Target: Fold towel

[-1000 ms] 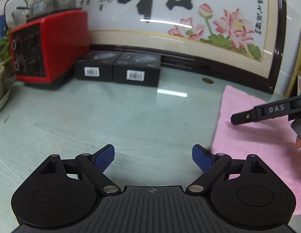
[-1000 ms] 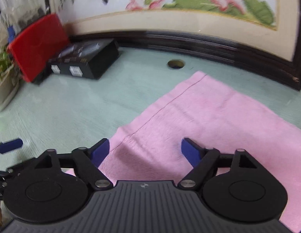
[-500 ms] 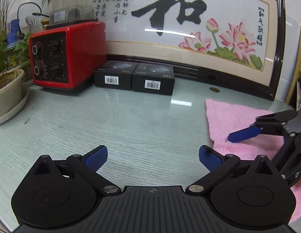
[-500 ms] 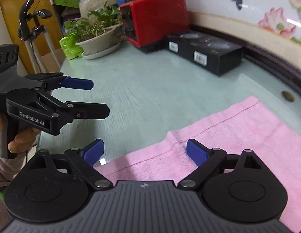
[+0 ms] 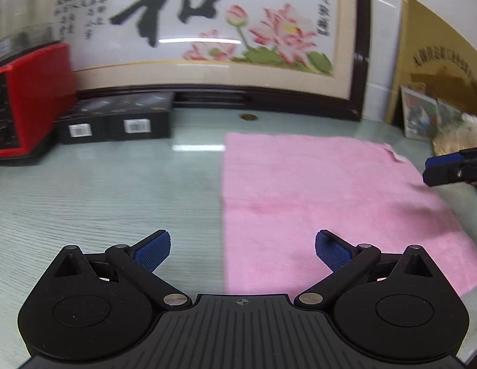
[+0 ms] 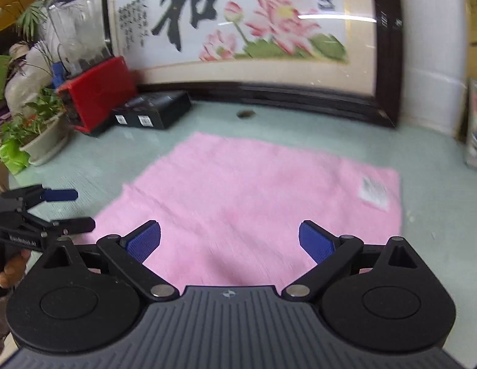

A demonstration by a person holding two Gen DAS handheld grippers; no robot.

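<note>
A pink towel (image 5: 315,184) lies flat on the pale green table top, with a white label (image 6: 373,190) near its far right corner. My left gripper (image 5: 242,246) is open and hovers above the towel's near left edge, nothing between its blue pads. My right gripper (image 6: 229,240) hangs over the towel's (image 6: 253,190) near side; its jaws are opening and hold nothing. In the left wrist view the right gripper (image 5: 450,166) pokes in at the towel's right edge. The right wrist view shows the left gripper (image 6: 53,209) open at the left, held by a hand.
A large framed picture (image 5: 207,30) leans along the back of the table. A red appliance (image 5: 29,98) and two black boxes (image 5: 115,120) stand at the back left, with a potted plant (image 6: 38,135) further left. Cards and clutter (image 5: 423,117) stand at the back right.
The right gripper has lifted back off the towel and swung round, so the whole towel shows. The left gripper has shifted right to the towel's left edge. Both jaws stand wider.
</note>
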